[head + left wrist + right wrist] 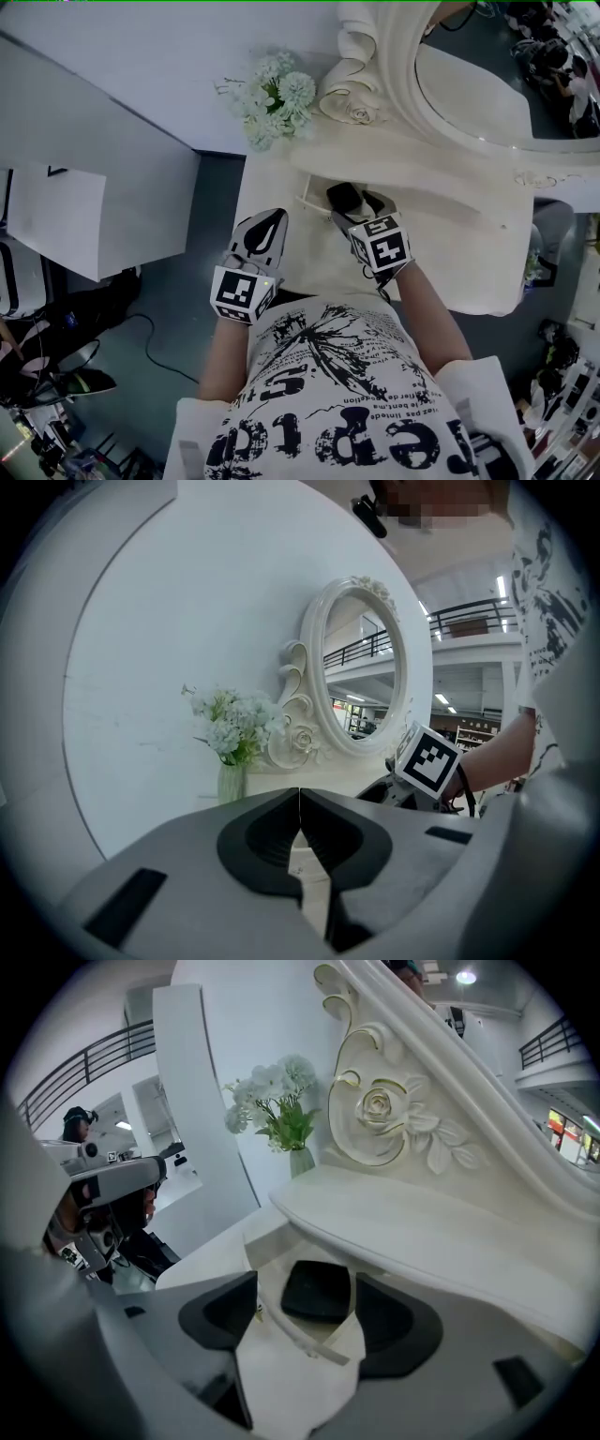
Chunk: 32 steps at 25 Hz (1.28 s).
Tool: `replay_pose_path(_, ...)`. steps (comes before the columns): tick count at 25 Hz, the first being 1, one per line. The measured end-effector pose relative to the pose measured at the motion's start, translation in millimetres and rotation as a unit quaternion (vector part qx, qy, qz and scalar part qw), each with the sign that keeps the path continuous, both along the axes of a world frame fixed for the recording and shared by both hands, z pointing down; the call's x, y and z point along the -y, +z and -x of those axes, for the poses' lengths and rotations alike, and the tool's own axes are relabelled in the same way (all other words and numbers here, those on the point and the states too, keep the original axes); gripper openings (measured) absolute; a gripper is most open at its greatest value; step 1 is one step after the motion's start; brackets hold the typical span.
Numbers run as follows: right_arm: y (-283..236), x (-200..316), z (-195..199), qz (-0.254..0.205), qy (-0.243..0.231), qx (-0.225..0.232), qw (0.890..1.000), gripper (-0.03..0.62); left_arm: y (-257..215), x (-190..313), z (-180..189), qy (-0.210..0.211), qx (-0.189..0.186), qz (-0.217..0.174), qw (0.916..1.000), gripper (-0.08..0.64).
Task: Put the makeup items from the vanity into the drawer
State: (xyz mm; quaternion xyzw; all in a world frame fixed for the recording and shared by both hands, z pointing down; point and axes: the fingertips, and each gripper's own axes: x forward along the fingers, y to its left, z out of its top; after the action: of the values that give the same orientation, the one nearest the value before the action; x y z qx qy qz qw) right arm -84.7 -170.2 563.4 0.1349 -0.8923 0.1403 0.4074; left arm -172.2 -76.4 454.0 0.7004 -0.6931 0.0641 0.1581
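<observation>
Looking steeply down on a cream carved vanity top (pixel 450 211) under an oval white-framed mirror (pixel 487 94), with a bunch of white flowers (pixel 272 98) at its left end. Holding the right gripper (pixel 359 208) at the open white drawer (pixel 302 1337), jaws spread wide either side of a flat black square compact (pixel 317 1291) lying inside. Hovering the left gripper (pixel 300 808) above the vanity's left edge, jaws pressed together on nothing.

Open drawer (pixel 302 1337) under overhanging vanity top (pixel 441 1232) — black compact (pixel 317 1290) inside, flowers (pixel 277 1091) back-left
</observation>
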Motion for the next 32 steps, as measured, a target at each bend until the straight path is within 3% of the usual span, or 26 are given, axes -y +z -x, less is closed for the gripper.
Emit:
replay_pose_path(7,-8,1,-16,-0.004,0.023,0.007,1.0,0.321,-2,11,-9,0.022,-0.004,-0.006,0.9997,0.02)
replay_pose_path(13,-14,18,-63,-0.009,0.072,0.007,0.997,0.321,-1,24,-24,0.048,-0.006,-0.006,0.9988,0.02)
replay_pose_path(22,36,-8,-143,0.014,0.105,-0.078,0.991,0.321,3,46,-63,0.11,-0.007,0.0,0.9939,0.02)
replay_pose_path(30,73,-32,-157,0.047,0.105,-0.106,0.988,0.318,13,42,-82,0.127,-0.01,0.022,0.9916,0.02)
replay_pose_path(32,77,-31,-158,0.038,0.106,-0.114,0.987,0.295,15,41,-86,0.129,-0.01,0.025,0.9912,0.021)
